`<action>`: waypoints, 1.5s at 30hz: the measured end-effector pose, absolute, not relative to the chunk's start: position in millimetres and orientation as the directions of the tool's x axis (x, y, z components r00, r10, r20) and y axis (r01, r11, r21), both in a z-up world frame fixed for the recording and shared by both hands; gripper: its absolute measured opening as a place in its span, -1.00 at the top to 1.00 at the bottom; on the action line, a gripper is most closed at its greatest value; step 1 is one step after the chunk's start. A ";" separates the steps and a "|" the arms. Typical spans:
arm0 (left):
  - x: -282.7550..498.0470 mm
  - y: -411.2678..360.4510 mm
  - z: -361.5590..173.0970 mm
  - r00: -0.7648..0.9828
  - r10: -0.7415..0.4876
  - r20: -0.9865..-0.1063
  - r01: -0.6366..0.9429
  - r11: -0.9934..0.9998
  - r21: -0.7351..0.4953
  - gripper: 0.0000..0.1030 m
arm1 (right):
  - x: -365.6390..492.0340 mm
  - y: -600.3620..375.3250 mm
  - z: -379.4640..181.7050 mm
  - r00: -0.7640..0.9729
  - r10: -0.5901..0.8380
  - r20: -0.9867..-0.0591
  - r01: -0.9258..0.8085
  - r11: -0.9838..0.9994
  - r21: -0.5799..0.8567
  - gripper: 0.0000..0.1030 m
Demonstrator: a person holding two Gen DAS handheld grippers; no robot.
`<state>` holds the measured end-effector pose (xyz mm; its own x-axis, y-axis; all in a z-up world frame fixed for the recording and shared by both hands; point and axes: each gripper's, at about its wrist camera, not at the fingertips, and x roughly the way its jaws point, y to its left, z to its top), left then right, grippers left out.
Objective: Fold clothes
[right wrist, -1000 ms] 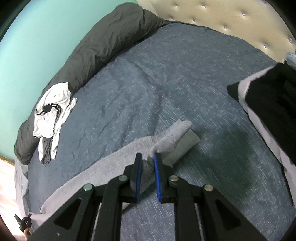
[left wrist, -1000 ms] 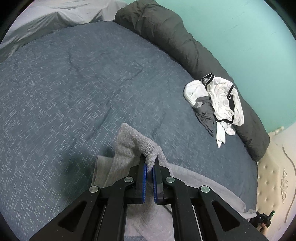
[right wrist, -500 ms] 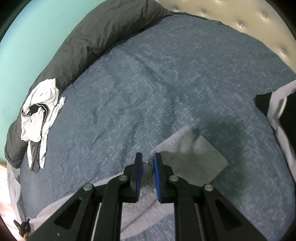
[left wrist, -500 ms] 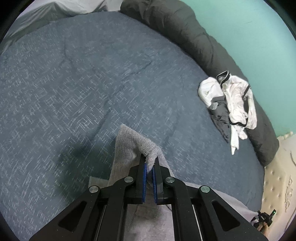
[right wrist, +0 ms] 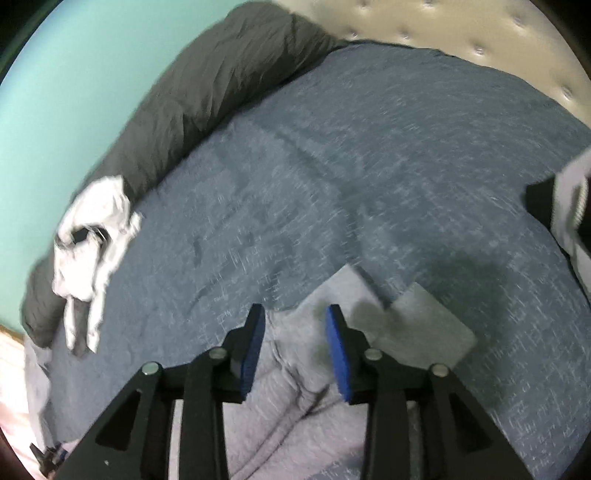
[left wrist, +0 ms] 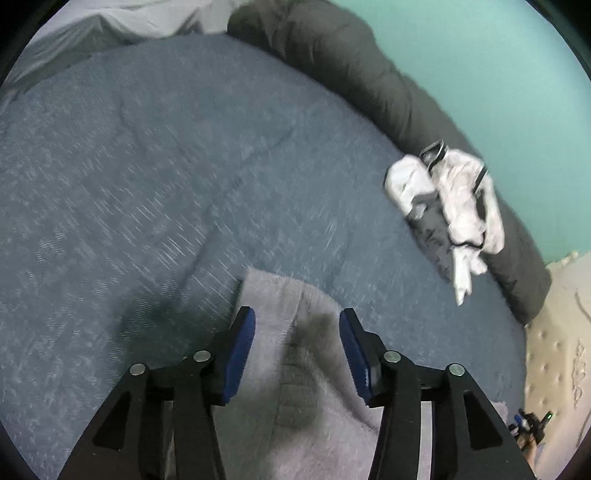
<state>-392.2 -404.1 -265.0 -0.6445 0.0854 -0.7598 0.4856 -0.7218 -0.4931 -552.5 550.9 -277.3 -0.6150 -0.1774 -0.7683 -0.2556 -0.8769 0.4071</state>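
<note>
A light grey knit garment [left wrist: 295, 354] lies on the blue-grey bedspread [left wrist: 147, 184], directly under both grippers. My left gripper [left wrist: 297, 328] is open, its blue pads spread over the garment's ribbed end, holding nothing. In the right wrist view the same grey garment [right wrist: 295, 387] lies folded, with a flat cuff [right wrist: 428, 328] sticking out to the right. My right gripper [right wrist: 295, 325] is open above it, with nothing between its pads.
A crumpled pile of white and dark clothes [left wrist: 450, 206] [right wrist: 92, 236] rests by a rolled dark grey duvet [left wrist: 388, 92] [right wrist: 207, 96] along the turquoise wall. A black and white garment [right wrist: 569, 214] lies at the right edge. A tufted cream headboard [right wrist: 461, 26] lies beyond.
Both grippers were shut on the grey garment and have opened, letting it drop onto the bedspread. The garment lies flatter and more folded than a second ago.
</note>
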 end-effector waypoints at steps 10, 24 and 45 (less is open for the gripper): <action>-327.2 -404.7 -260.6 -0.673 0.117 -0.730 0.455 -0.713 -0.534 -0.27 | -493.9 591.2 -290.2 -0.651 -0.218 -0.727 -0.267 -0.831 0.488 0.11; -291.9 -387.1 -297.8 -0.650 0.139 -0.747 0.478 -0.690 -0.544 -0.28 | -527.1 564.7 -319.2 -0.636 -0.315 -0.704 -0.239 -0.787 0.569 0.07; -293.2 -380.5 -313.9 -0.628 0.133 -0.767 0.476 -0.714 -0.514 -0.35 | -541.4 570.0 -313.8 -0.711 -0.239 -0.661 -0.194 -0.837 0.511 0.78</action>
